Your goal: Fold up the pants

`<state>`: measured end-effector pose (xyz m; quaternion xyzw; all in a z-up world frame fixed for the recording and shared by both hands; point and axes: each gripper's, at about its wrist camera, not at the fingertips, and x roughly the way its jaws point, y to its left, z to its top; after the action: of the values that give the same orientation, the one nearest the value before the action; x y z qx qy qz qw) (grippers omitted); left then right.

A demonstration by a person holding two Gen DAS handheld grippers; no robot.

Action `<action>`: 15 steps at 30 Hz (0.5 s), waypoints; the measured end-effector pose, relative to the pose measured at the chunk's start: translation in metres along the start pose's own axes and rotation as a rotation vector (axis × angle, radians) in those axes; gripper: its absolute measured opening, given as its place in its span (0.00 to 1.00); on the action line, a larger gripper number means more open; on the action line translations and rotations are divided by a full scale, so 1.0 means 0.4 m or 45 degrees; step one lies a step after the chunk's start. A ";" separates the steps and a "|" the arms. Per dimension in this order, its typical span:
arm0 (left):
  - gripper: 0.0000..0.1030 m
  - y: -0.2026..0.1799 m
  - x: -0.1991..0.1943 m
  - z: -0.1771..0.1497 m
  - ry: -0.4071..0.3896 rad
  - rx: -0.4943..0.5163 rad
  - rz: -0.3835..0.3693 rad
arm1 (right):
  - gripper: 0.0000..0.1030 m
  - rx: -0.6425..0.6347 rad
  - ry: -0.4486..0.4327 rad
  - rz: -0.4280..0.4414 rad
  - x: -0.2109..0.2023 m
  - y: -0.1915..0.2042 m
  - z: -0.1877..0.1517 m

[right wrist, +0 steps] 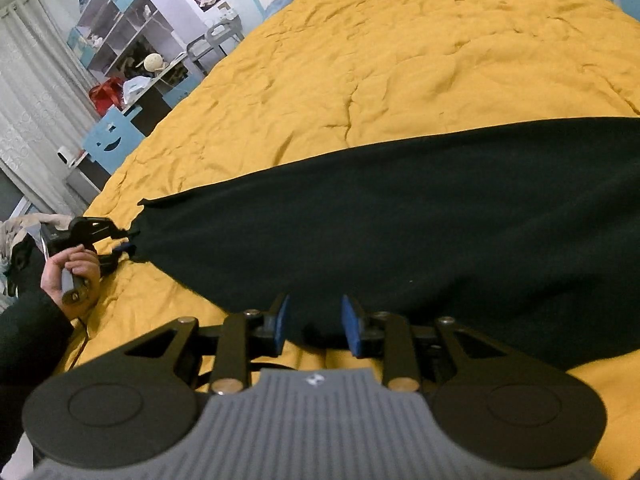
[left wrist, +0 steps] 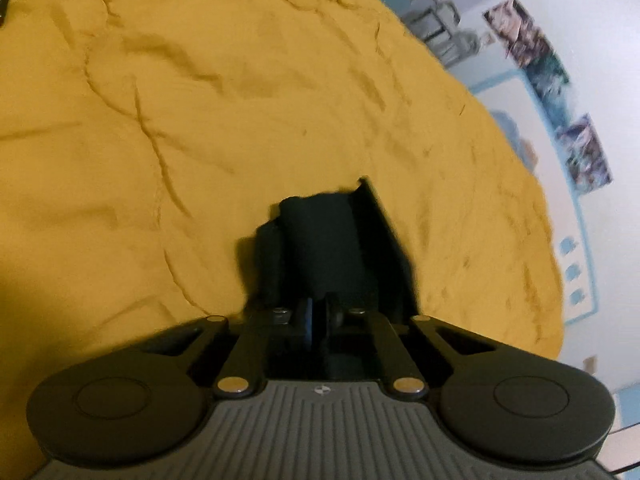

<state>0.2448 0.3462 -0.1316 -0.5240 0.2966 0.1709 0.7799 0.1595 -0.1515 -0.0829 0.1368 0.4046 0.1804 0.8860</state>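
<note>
Now the left hand-held gripper (left wrist: 316, 312) is pressed together, pinching a bunched end of the black pants (right wrist: 400, 216). Those pants stretch across the yellow bedspread (right wrist: 400, 60), their near edge lying between the spread blue pads of the right hand-held gripper (right wrist: 314, 324).

No readable text, numbers or brand names from my feeds. Only a small round white-and-black emblem (left wrist: 321, 390) on the grey ribbed tool body, no letters. Wall posters (left wrist: 520, 32) too blurred to read.
</note>
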 end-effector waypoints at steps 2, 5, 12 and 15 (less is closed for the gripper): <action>0.00 -0.003 -0.040 -0.004 -0.059 -0.005 -0.057 | 0.26 -0.015 -0.003 -0.003 -0.006 0.008 0.001; 0.01 0.004 -0.067 -0.007 -0.100 0.002 -0.034 | 0.26 -0.027 -0.007 0.012 -0.015 0.010 0.005; 0.04 0.027 -0.006 -0.013 -0.038 0.067 0.121 | 0.25 -0.051 -0.019 -0.080 -0.017 0.005 0.000; 0.05 0.018 -0.014 -0.020 -0.063 0.100 0.141 | 0.36 -0.225 -0.062 -0.290 -0.026 0.011 -0.023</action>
<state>0.2340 0.3418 -0.1355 -0.4713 0.3124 0.2149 0.7963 0.1453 -0.1514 -0.0800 0.0157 0.3783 0.1103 0.9190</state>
